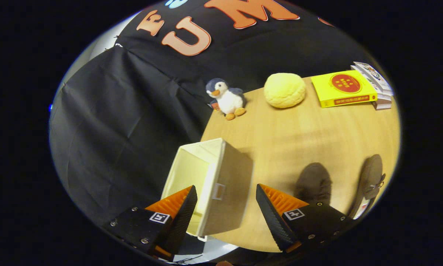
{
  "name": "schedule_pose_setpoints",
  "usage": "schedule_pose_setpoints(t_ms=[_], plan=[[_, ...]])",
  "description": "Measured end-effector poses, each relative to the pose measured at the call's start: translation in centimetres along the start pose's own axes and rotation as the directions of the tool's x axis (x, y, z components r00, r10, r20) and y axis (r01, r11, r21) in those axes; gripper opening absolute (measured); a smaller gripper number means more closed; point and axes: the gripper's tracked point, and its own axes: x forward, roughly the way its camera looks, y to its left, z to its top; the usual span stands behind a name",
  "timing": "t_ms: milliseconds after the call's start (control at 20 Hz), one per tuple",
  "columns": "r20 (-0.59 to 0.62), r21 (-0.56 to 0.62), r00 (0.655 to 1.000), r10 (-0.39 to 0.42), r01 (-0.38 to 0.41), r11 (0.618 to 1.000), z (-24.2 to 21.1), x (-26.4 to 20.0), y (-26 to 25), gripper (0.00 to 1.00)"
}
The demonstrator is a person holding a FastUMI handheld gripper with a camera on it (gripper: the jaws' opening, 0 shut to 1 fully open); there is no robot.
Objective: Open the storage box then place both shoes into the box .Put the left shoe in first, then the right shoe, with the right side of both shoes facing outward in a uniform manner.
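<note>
Spreading wide apart, the two fingers of the gripper (pixel 227 207) hold nothing; they show at the bottom of the frame, one at lower left and one at lower right of centre. Between them, and reaching a little beyond their tips, stands the storage box (pixel 210 184), a cream cloth box at the near left corner of the wooden table (pixel 317 136). Its open top faces toward the upper left, so the pale inside is visible, and nothing lies in it. A small handle tab is on the side wall that faces the gap between the fingers. The left finger overlaps the lower part of the open mouth; I cannot tell if it touches the box.

Two dark brown shoes are on the table at the lower right of the frame, just beyond the right finger. The nearer shoe (pixel 313 183) is partly hidden behind that finger. The other shoe (pixel 371 184) lies further right, near the table edge, on its side, apart from the first.

Far back on the table, in the upper part of the frame, there are a toy penguin (pixel 225 98), a round yellow cushion (pixel 285 89) and a yellow book (pixel 345 88) on top of a small pile of books (pixel 380 87). The table between the box and the shoes is bare.
</note>
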Motion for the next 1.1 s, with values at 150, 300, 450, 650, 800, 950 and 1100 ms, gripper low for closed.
schedule_pose_setpoints(t_ms=[150,300,450,650,800,950,1100], plan=[[0.000,-0.030,0.995,-0.096,0.096,0.995,-0.9,-1.1,-4.8,0.96],[-0.012,-0.084,0.983,-0.185,0.183,0.979,-2.2,-1.9,-8.7,0.96],[-0.036,-0.135,0.971,-0.236,0.230,0.964,-4.0,-2.3,-11.4,0.96],[-0.076,-0.208,0.958,-0.277,0.257,0.944,-6.4,-1.5,-14.7,0.96],[-0.074,-0.250,0.939,-0.337,0.309,0.917,-7.2,-0.4,-17.2,0.96],[-0.061,-0.274,0.924,-0.378,0.349,0.896,-7.2,0.7,-19.1,0.91],[-0.033,-0.289,0.917,-0.396,0.371,0.883,-6.8,1.9,-19.7,0.81]])
